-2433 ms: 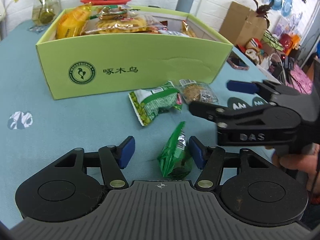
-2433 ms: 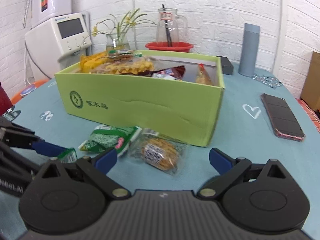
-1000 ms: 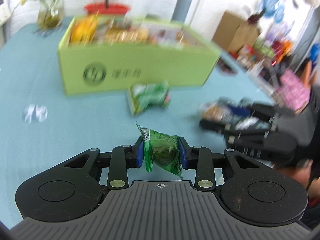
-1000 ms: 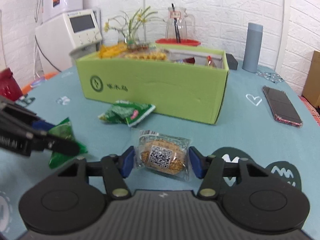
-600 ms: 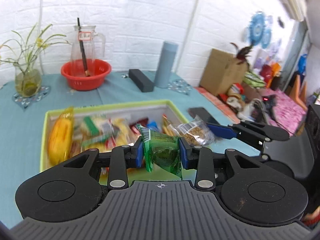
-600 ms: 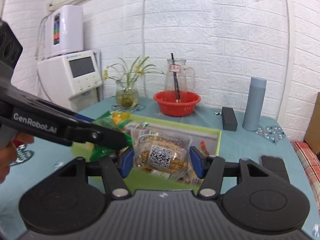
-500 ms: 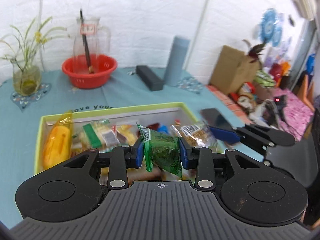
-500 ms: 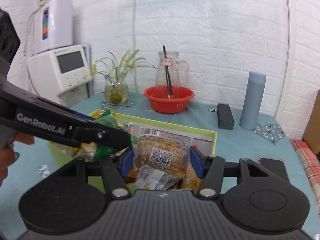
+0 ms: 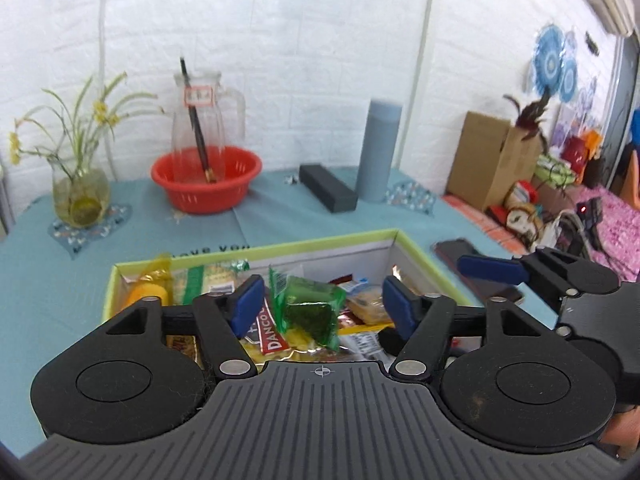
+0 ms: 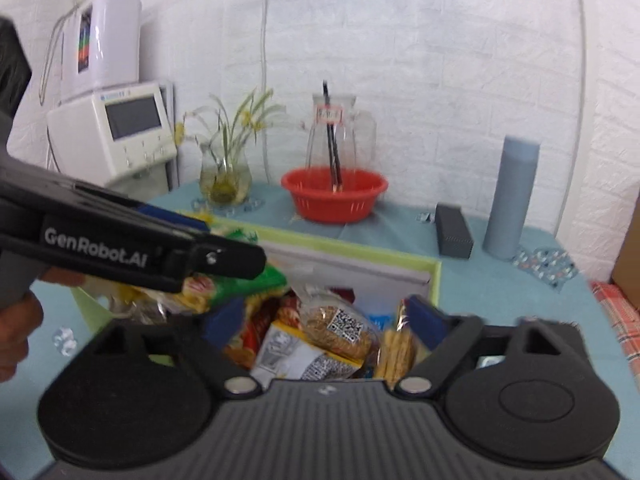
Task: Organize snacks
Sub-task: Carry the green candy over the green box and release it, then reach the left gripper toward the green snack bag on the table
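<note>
Left gripper, over the green box: jaws opening, blue pads standing clear on either side of the green snack packet, which they no longer press. The packet sits between them, above the packets already heaped in the box; whether it rests on that heap cannot be told.

Right gripper, beside the left and over the same box: jaws likewise opening and spread wide. The clear-wrapped biscuit with a QR label lies between the pads, touching neither, on top of the other snacks.

The left gripper's black body, lettered "GenRobot.AI", crosses the left of the right wrist view, with part of a hand at its grip.

The box stands on a table with a teal cloth. Beyond it, toward the white brick wall: a red basket holding a glass pitcher, a vase of yellow flowers, a black oblong case, and a grey cylindrical flask. A dark phone lies just beside the box's right wall.
</note>
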